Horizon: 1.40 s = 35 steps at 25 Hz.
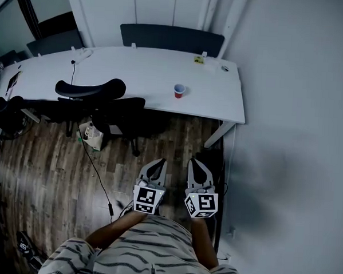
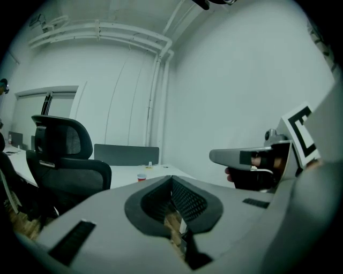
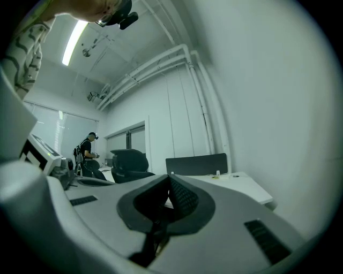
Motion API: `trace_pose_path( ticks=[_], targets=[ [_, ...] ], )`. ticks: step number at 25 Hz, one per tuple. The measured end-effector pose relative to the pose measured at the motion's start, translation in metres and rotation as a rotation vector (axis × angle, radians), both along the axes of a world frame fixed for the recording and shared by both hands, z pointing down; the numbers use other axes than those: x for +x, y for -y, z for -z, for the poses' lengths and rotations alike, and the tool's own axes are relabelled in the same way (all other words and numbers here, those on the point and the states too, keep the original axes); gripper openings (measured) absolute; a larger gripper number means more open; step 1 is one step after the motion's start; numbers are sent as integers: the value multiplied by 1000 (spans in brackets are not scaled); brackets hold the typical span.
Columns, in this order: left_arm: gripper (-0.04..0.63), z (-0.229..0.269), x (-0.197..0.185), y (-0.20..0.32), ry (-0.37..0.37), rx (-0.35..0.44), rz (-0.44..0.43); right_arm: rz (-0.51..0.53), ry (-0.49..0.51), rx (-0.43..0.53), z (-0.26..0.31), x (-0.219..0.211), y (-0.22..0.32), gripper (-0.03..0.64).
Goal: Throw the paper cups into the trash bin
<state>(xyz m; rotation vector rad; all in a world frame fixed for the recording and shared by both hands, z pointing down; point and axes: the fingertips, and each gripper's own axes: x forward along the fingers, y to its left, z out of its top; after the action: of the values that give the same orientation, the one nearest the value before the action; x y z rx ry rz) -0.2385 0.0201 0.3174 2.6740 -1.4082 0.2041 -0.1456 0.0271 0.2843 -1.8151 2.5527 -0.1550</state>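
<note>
head view: both tongs clenched, cup waiting on the desk

wood floor (image 1: 55, 173) ran under a long white desk (image 1: 134, 74), black office chair (image 1: 91, 90) at its near edge. left gripper (image 1: 157, 164) and right gripper (image 1: 196, 163) hung side by side, both clenched on nothing. red paper cup (image 1: 179, 91) stood upright on the desk, well apart from both.

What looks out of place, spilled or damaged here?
Nothing spilled or damaged. The small red paper cup stands upright on the long white desk. One oddity: a thin black cable trails loose across the wooden floor.
</note>
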Motion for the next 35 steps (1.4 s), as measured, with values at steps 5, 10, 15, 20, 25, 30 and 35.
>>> trace_pose_path(
  ticks=[5, 10, 15, 20, 25, 30, 35],
  targets=[
    [23, 9, 1, 59, -15, -10, 3, -3, -3, -5, 9, 1, 55, 18],
    [25, 13, 2, 114, -18, -20, -13, -18, -20, -9, 14, 0, 106, 18],
    [25, 16, 5, 162, -27, -27, -20, -44, -29, -8, 20, 5, 151, 18],
    [25, 17, 13, 196, -24, -28, -37, -69, -35, -22, 19, 14, 184, 18],
    [25, 8, 23, 218, -13, -51, -48, -89, -40, -33, 19, 24, 203, 18],
    [25, -4, 35, 229, -2, -76, -28, -84, -44, -59, 8, 35, 213, 18],
    [25, -16, 41, 246, 12, -87, 13, -71, -27, -86, -4, 45, 221, 18]
  ],
)
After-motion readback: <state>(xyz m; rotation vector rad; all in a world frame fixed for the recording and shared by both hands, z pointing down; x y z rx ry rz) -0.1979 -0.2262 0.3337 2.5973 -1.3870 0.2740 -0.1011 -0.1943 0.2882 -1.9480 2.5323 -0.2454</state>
